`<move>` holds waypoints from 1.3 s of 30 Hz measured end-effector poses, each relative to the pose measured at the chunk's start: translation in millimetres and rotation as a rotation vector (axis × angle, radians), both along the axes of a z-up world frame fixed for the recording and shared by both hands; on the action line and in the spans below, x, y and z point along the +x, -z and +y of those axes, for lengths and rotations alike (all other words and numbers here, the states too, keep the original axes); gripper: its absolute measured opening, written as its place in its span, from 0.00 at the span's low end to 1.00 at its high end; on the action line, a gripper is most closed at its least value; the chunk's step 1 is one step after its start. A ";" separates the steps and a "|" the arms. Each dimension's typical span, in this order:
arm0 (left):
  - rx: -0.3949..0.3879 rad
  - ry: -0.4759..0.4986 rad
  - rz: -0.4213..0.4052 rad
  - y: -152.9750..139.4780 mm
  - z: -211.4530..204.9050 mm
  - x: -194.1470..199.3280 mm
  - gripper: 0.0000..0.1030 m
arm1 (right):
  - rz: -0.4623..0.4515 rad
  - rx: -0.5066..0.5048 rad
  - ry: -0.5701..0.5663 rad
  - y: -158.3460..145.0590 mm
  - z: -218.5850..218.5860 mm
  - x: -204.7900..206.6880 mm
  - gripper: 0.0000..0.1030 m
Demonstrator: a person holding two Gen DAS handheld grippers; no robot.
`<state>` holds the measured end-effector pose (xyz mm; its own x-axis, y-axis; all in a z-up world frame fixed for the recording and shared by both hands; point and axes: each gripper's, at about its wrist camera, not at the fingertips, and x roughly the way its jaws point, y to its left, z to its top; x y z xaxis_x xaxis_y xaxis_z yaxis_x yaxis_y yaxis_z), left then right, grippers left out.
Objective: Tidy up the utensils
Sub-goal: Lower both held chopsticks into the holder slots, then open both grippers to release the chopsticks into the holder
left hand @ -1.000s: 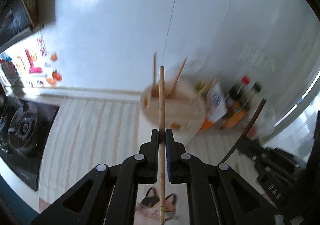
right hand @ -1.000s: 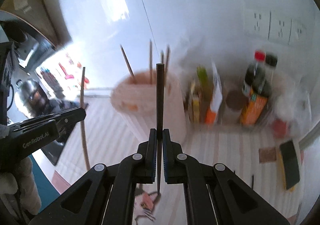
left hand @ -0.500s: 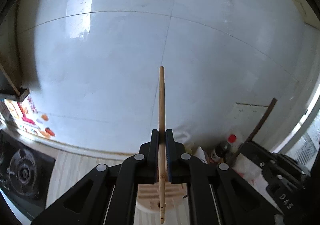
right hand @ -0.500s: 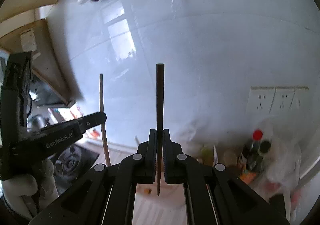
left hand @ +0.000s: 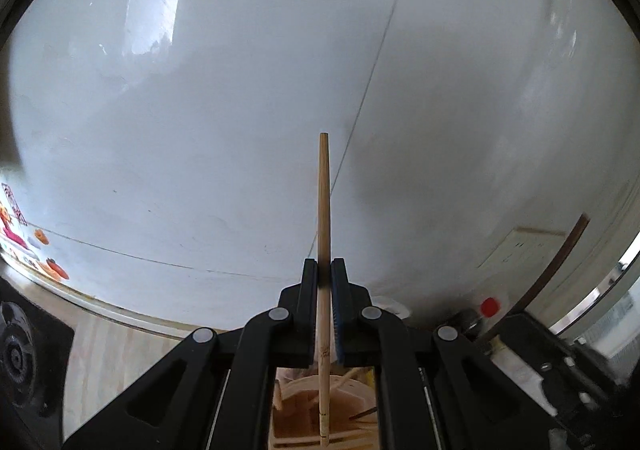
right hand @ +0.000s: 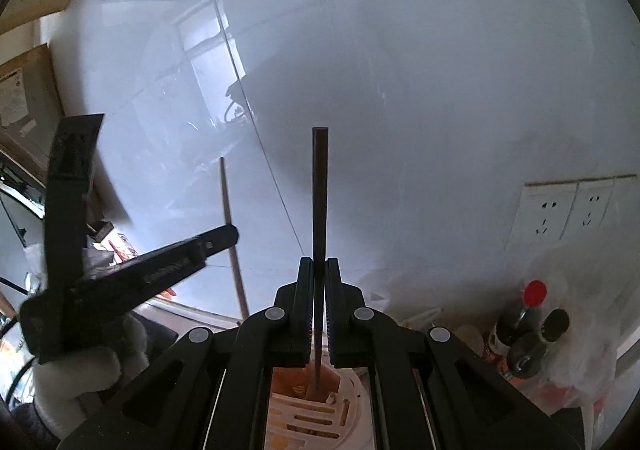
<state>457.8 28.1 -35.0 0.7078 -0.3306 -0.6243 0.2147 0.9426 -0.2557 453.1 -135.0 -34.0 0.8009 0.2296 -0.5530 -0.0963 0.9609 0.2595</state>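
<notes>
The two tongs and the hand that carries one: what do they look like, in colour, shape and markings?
Both tongs, left and right, are matte black plastic with triangular cut-outs, silver round rivets at the joints and ribbed blue pads on the inner faces. Seen from the right wrist view, the left tongs carry pale lettering on the side, too blurred to read. The left hand wears a fluffy white glove.

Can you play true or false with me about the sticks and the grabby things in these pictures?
1. The left gripper is clamped on a light wooden chopstick. True.
2. The right gripper is empty. False: it is shut on a dark chopstick.
3. Both chopsticks lie flat on the counter. False: each stands upright between gripper fingers.
4. A round utensil holder sits below the right gripper. True.
5. The bottle beside the wall has a green cap. False: its cap is red.
</notes>
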 end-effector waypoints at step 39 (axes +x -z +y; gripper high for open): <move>0.106 -0.054 0.008 -18.6 26.8 -50.5 0.87 | 0.132 0.071 -0.034 28.3 -8.1 -3.6 0.48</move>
